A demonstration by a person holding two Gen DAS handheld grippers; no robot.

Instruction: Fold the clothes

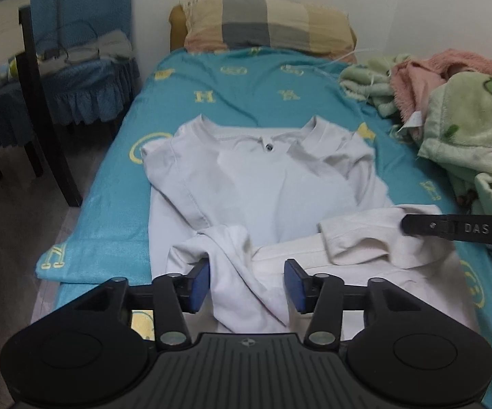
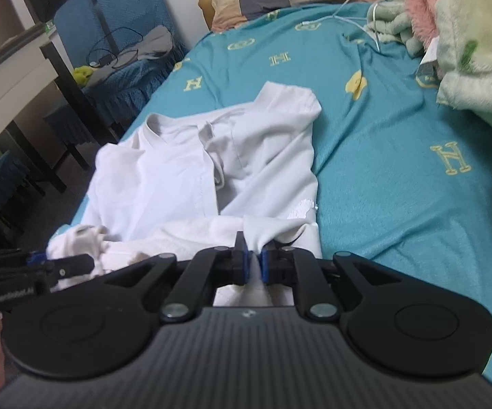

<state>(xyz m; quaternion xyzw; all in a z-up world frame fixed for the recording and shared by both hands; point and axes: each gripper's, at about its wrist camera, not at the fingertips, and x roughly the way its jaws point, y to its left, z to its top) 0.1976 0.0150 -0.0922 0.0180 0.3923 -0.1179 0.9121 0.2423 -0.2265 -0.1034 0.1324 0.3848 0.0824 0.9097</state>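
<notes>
A white long-sleeved shirt [image 1: 256,187] lies on the teal bed sheet [image 1: 246,81], collar towards the pillow, its lower part bunched up near me. My left gripper [image 1: 247,284] is open, its blue pads either side of a raised fold of the shirt's hem. My right gripper [image 2: 253,266] is shut on the shirt's hem [image 2: 256,238] at the right side; it shows in the left wrist view as a black finger [image 1: 450,228] over the cloth. The shirt also shows in the right wrist view [image 2: 184,170], with the left gripper [image 2: 62,266] at the lower left.
A checked pillow [image 1: 266,24] lies at the head of the bed. A pile of green and pink blankets [image 1: 450,109] fills the right side. Blue-covered chairs [image 1: 86,68] and a dark table leg [image 1: 41,102] stand left of the bed. A white cable [image 2: 365,17] lies near the blankets.
</notes>
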